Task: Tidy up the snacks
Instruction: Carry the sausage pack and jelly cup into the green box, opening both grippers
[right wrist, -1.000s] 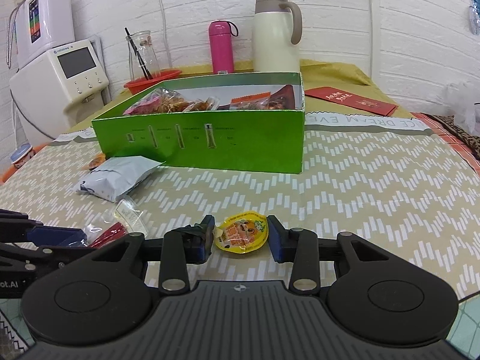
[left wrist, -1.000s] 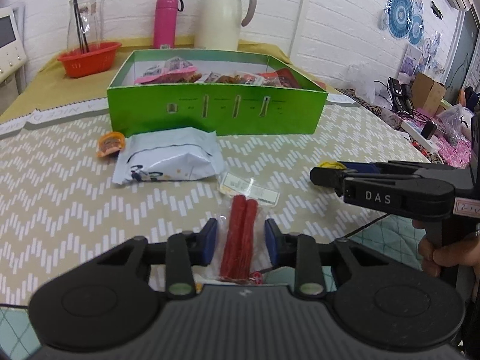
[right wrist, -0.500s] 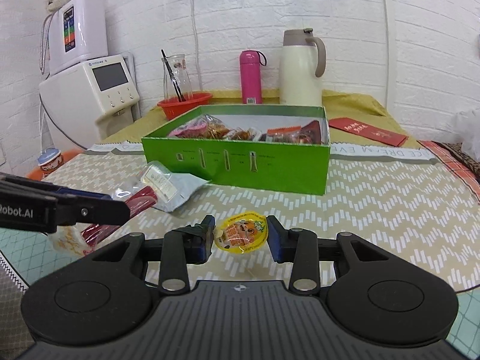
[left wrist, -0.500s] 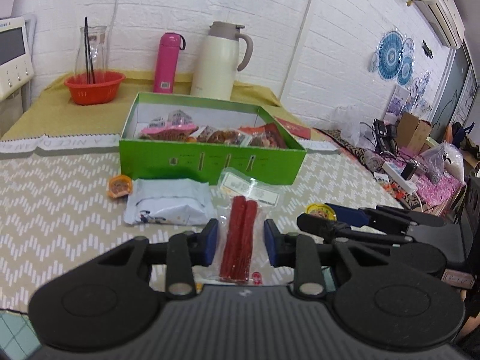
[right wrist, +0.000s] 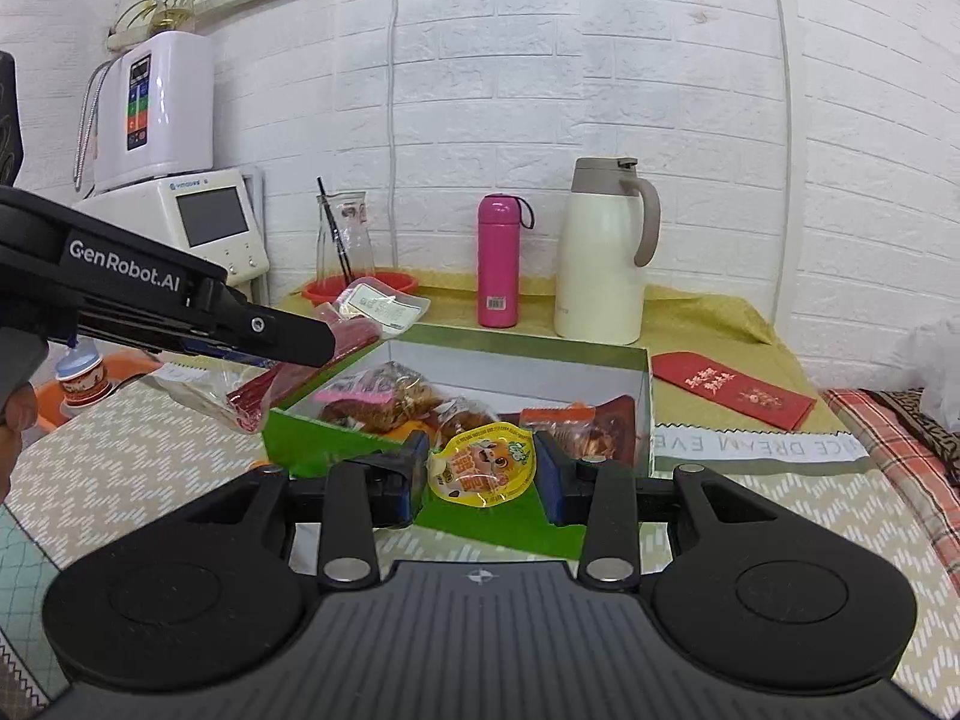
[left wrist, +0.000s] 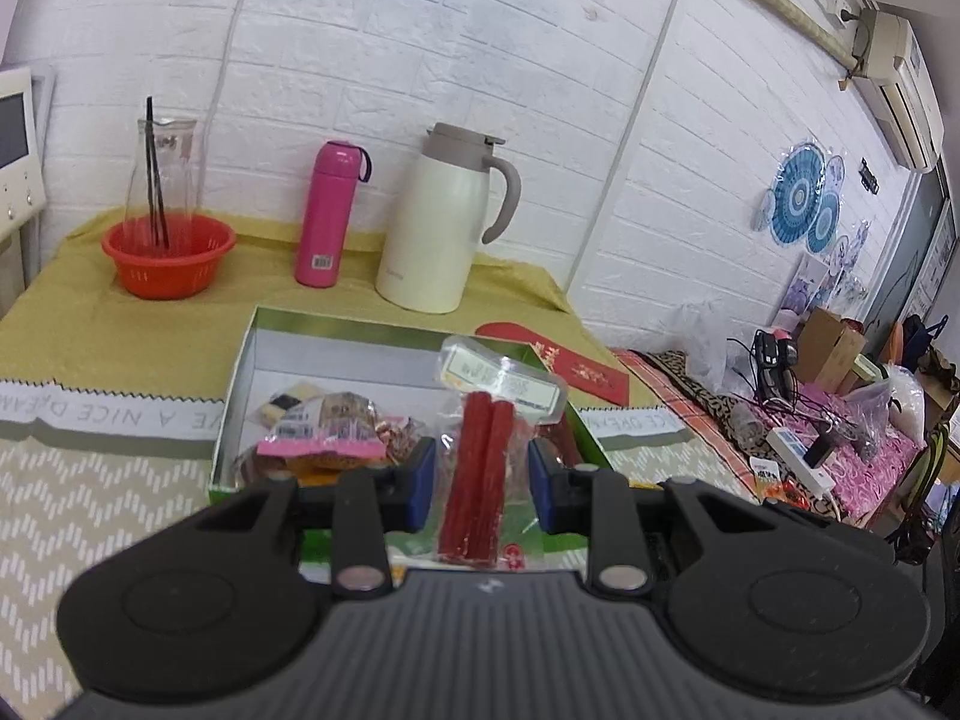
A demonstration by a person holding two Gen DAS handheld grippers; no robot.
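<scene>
Green box (right wrist: 312,450) holds wrapped snacks (right wrist: 390,396); orange basket (left wrist: 168,252) holds a glass carafe (left wrist: 162,180).

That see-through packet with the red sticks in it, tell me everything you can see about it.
The packet of red sticks is a clear, crinkly plastic pouch with two long dark-red sticks lying side by side and a pale printed label across its far end. The left gripper is shut on its sides, holding it in the air, label end pointing away and slightly up. It hangs over the near left corner of the green box, touching nothing but the blue pads. The right wrist view shows it slanting, its loose end drooping.
</scene>
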